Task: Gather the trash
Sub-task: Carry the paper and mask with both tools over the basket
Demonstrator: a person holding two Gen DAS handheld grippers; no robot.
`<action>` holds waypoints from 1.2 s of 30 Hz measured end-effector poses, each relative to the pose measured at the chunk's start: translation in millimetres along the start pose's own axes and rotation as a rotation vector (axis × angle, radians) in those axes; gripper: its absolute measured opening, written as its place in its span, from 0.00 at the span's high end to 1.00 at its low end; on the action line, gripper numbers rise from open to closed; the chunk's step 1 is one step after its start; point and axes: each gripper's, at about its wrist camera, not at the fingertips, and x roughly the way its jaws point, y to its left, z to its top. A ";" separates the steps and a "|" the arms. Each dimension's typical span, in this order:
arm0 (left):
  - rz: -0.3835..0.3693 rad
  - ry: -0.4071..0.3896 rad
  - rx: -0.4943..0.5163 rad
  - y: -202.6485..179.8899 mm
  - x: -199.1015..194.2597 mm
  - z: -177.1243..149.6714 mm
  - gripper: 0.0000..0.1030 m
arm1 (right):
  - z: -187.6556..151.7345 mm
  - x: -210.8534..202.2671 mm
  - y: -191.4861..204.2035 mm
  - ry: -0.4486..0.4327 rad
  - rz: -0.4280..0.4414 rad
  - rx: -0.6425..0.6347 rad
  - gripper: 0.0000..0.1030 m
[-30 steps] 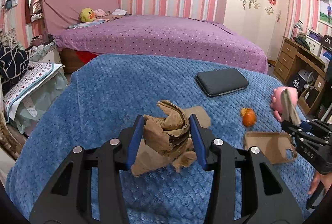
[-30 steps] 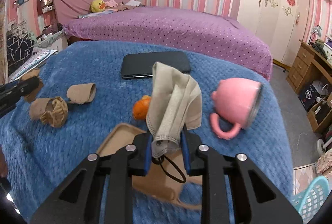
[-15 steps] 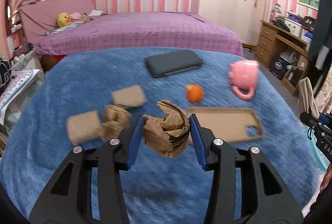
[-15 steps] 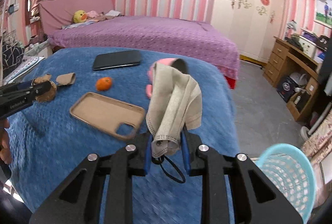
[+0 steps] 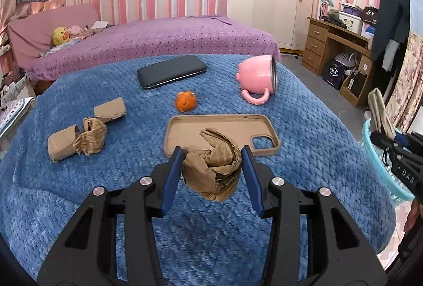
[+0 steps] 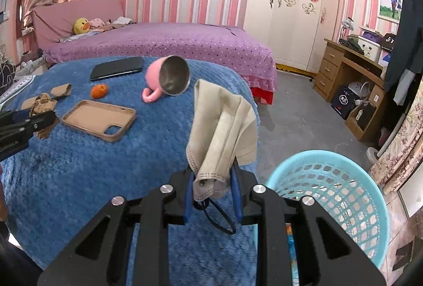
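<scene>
Your left gripper (image 5: 212,175) is clamped on a crumpled wad of brown paper (image 5: 214,172), low centre of the left wrist view, lifted clear of the blue quilted blanket (image 5: 79,193) so it drags on nothing. Your right gripper (image 6: 211,193) pinches the bottom of a folded beige face mask (image 6: 222,132), its black ear loop dangling below the jaws; gripped there, the mask stands up and can drop free.

The light blue plastic mesh basket (image 6: 343,180) sits on the floor at lower right of the right wrist view, just beside the mask, likely the drop point.

At centre left of the left wrist view, more crumpled brown paper and cardboard tubes (image 5: 79,135) lie uncollected. The tan phone case (image 5: 238,124), orange tangerine (image 5: 186,101), tipped pink mug (image 5: 257,77) and black phone (image 5: 170,71) lie beyond.
</scene>
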 end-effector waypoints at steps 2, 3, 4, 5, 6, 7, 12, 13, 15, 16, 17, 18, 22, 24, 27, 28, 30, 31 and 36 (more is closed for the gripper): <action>0.004 0.004 -0.002 -1.7 3.5 0.1 0.57 | -2.4 2.0 -5.3 0.005 -0.005 0.008 0.77; 0.006 0.009 -0.006 -1.9 6.8 0.3 0.57 | -4.0 2.8 -8.6 0.009 -0.012 0.007 0.77; 0.007 0.013 -0.008 -2.2 8.0 0.2 0.57 | -5.4 3.3 -10.5 0.011 -0.017 0.005 0.77; 0.009 0.016 -0.011 -3.4 10.0 0.0 0.57 | -7.2 3.4 -13.8 0.013 -0.024 0.004 0.77; 0.013 0.018 -0.011 -5.2 11.7 -0.1 0.57 | -8.3 3.2 -18.5 0.013 -0.030 0.010 0.77; 0.017 0.017 -0.009 -7.3 13.1 -0.2 0.57 | -9.2 3.0 -22.7 0.012 -0.033 0.017 0.77; 0.017 0.021 -0.006 -17.9 18.0 -2.4 0.57 | -13.9 1.1 -46.1 0.010 -0.051 0.058 0.77; 0.018 0.023 -0.004 -21.5 19.6 -3.3 0.57 | -14.8 0.2 -52.6 0.009 -0.055 0.071 0.77; 0.015 0.026 -0.001 -27.3 20.8 -4.4 0.57 | -15.7 -0.3 -59.8 0.006 -0.062 0.084 0.77; 0.012 0.026 0.000 -30.6 20.8 -4.8 0.57 | -16.6 -0.9 -64.4 0.005 -0.066 0.091 0.77; 0.009 0.022 0.004 -35.2 20.2 -4.8 0.57 | -17.7 -1.0 -68.7 0.005 -0.071 0.097 0.77; 0.007 0.019 0.006 -38.2 19.6 -4.5 0.57 | -18.5 -1.2 -72.8 0.005 -0.076 0.102 0.77; -0.010 0.008 0.005 -51.3 16.6 0.7 0.57 | -21.9 -2.3 -92.8 0.006 -0.107 0.124 0.77; -0.012 0.002 0.006 -57.1 16.6 4.2 0.57 | -22.9 -2.9 -103.7 0.006 -0.129 0.135 0.77; -0.039 0.000 0.003 -68.7 17.5 8.9 0.57 | -26.4 -2.8 -118.4 0.021 -0.166 0.135 0.77; -0.047 0.000 0.010 -74.1 18.0 10.2 0.57 | -27.3 -2.4 -123.8 0.026 -0.179 0.130 0.77; -0.056 -0.008 0.040 -90.7 18.2 13.3 0.57 | -28.4 -3.3 -133.8 0.028 -0.201 0.133 0.77; -0.061 -0.012 0.047 -98.3 17.8 14.6 0.57 | -29.4 -4.2 -139.3 0.027 -0.207 0.140 0.77; -0.139 -0.012 0.079 -146.8 16.0 20.1 0.57 | -35.3 -9.5 -159.5 0.028 -0.210 0.166 0.77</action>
